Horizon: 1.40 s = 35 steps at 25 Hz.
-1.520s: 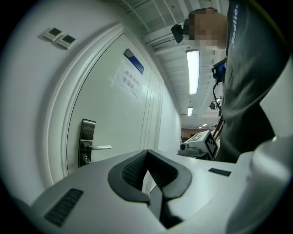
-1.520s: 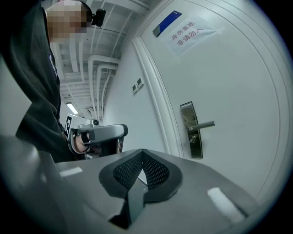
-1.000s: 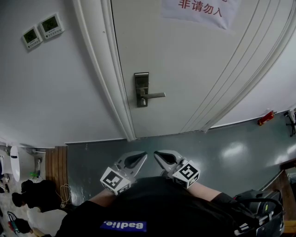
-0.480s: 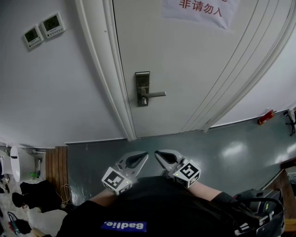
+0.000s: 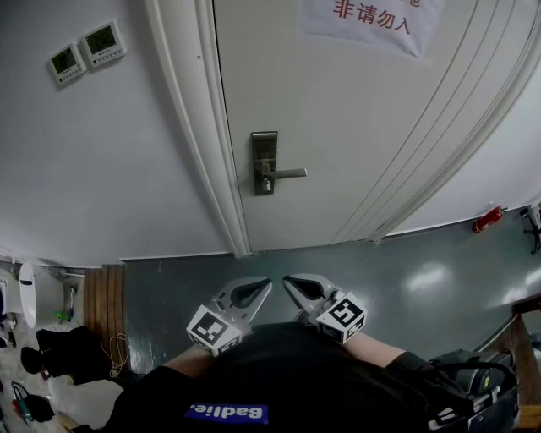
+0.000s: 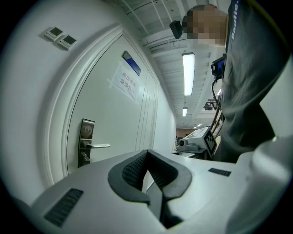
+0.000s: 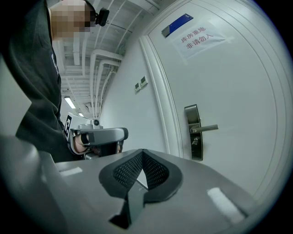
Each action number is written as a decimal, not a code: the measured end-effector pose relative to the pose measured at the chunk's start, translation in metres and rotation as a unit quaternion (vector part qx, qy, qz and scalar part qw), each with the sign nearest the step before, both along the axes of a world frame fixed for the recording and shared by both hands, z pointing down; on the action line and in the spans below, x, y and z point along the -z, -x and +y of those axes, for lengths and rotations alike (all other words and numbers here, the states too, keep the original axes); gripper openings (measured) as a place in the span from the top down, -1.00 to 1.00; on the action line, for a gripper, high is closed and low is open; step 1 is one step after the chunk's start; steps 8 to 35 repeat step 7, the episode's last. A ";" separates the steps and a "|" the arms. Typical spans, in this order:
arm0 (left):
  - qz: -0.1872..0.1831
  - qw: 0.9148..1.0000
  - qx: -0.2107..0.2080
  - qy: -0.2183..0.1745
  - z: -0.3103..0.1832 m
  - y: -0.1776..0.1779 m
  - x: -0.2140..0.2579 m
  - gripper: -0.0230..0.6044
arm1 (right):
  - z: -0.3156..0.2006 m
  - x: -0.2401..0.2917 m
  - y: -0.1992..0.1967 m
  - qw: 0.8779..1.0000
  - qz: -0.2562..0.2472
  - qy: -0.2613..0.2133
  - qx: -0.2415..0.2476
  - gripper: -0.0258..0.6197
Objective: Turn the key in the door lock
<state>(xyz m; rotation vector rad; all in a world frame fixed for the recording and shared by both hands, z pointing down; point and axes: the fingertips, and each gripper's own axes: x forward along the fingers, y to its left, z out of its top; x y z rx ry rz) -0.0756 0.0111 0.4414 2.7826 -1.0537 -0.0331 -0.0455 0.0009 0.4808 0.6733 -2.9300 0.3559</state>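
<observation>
Key sits just below the handle, with your left gripper and right gripper both closed, empty and well short of the handle, so open one, approach level and pinch its head squarely.

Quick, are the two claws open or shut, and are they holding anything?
Left claw: closed, holding nothing.
Right claw: closed, holding nothing.

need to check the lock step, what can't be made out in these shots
Lock plate: too small in all views to tell whether a key is in it.
Door sign: head view, top edge cuts it off.
Wall panels: head view, readouts too small.
</observation>
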 end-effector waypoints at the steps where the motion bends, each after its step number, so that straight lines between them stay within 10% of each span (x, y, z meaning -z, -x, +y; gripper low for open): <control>1: -0.001 1.000 0.000 -0.002 0.000 0.000 0.000 0.91 | 0.000 0.000 0.000 1.000 0.000 0.001 0.000 0.92; 35: -0.005 1.000 -0.004 0.000 0.000 -0.001 0.003 0.91 | -0.001 0.000 -0.001 1.000 0.005 -0.004 0.002 0.92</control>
